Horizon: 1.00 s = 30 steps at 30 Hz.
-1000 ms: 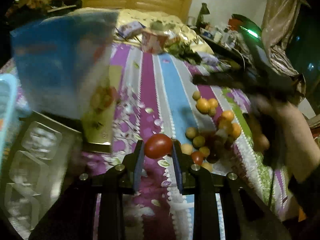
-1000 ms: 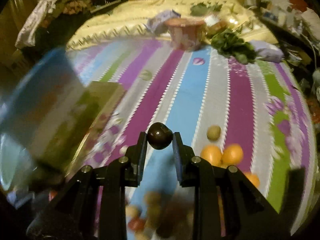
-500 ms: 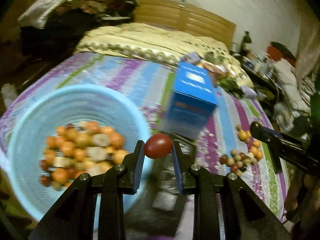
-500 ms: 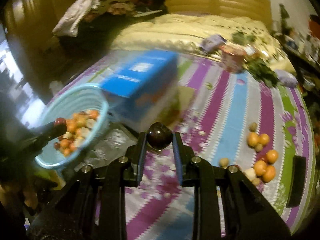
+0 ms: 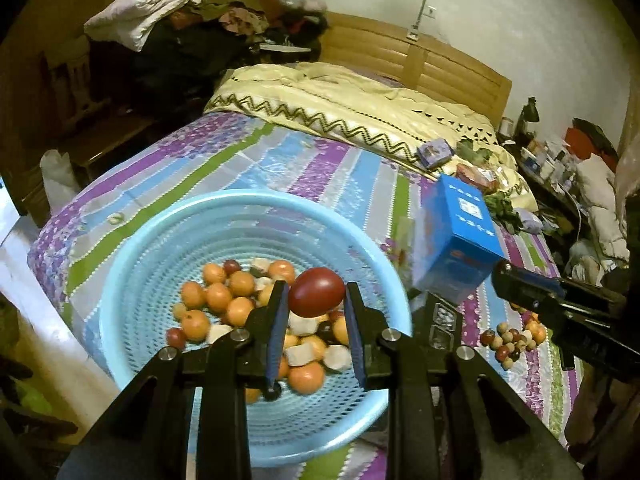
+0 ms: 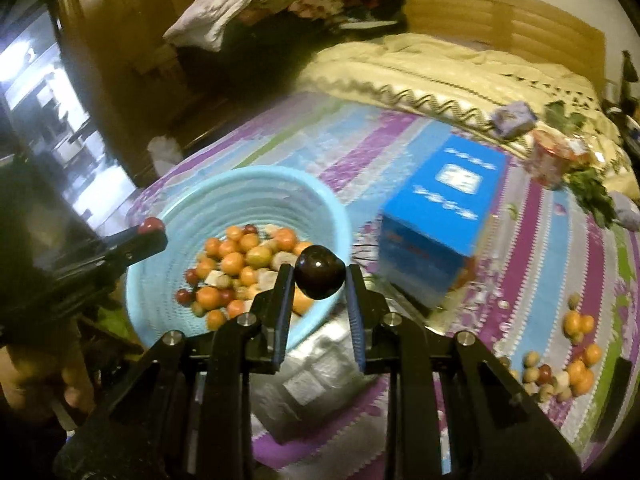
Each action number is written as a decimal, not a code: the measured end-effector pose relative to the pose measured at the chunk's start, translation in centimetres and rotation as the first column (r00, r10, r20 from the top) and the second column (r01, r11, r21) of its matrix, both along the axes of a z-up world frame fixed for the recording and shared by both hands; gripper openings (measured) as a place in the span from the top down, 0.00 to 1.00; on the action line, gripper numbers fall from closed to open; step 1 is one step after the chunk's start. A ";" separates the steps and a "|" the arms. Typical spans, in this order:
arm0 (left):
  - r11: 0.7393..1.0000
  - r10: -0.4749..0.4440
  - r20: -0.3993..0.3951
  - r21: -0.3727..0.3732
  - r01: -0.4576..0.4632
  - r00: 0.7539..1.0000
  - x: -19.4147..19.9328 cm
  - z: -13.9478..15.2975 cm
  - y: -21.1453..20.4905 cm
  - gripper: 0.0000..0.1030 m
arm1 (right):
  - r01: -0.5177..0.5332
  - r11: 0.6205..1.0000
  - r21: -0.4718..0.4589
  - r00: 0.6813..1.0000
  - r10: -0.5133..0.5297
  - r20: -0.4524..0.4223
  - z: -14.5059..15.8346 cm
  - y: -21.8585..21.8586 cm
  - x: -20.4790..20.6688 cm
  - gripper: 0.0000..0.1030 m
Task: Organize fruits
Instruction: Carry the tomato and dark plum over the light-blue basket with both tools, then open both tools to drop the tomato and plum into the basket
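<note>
- Left tool (image 5: 316,300): clamps a smooth, oval red tomato (image 5: 316,297) above the perforated blue plastic basket (image 5: 160,248).
- Right tool (image 6: 319,278): grips a glossy, round dark plum (image 6: 319,277).

The left wrist view is taken from close above the blue basket (image 5: 168,240), looking forward and down along the fingers; the basket fills the centre, and the blue box (image 5: 456,240) is seen at 2 o'clock. The right wrist view is taken from farther back, with the basket (image 6: 256,188) at 10 o'clock and the box (image 6: 440,208) at 1 o'clock. Basket, box and striped bedspread (image 5: 340,164) are shared by both views.
</note>
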<state>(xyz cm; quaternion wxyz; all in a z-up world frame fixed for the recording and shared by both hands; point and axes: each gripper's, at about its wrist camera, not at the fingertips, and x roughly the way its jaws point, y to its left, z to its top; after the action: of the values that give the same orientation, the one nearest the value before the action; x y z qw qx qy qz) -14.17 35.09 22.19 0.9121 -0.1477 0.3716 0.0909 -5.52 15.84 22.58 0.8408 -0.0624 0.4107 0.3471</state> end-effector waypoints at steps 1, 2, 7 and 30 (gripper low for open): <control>1.000 0.003 -0.003 -0.001 -0.003 1.000 -0.1 0.0 0.4 0.73 | -0.012 1.000 -0.005 1.000 0.012 -0.006 -0.1 0.7 -0.2 0.74; 1.000 0.009 -0.009 -0.004 -0.009 1.000 -0.1 -0.2 1.0 0.73 | -0.029 0.999 -0.012 0.999 0.029 -0.016 -0.3 1.6 -0.1 0.74; 0.999 0.034 -0.045 -0.022 -0.035 0.998 -0.1 -1.3 3.7 0.73 | -0.082 0.996 -0.038 0.994 0.079 -0.071 -1.2 4.6 0.2 0.74; 0.996 0.040 -0.166 -0.074 -0.053 0.985 1.4 -5.3 7.5 0.73 | -0.133 0.986 -0.105 0.974 0.111 -0.197 -4.1 7.6 2.6 0.74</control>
<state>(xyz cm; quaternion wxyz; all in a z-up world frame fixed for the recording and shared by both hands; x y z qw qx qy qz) -12.78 42.61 16.85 0.8695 -0.1840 0.4452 0.1094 -2.96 23.46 18.44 0.7696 -0.1034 0.5042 0.3779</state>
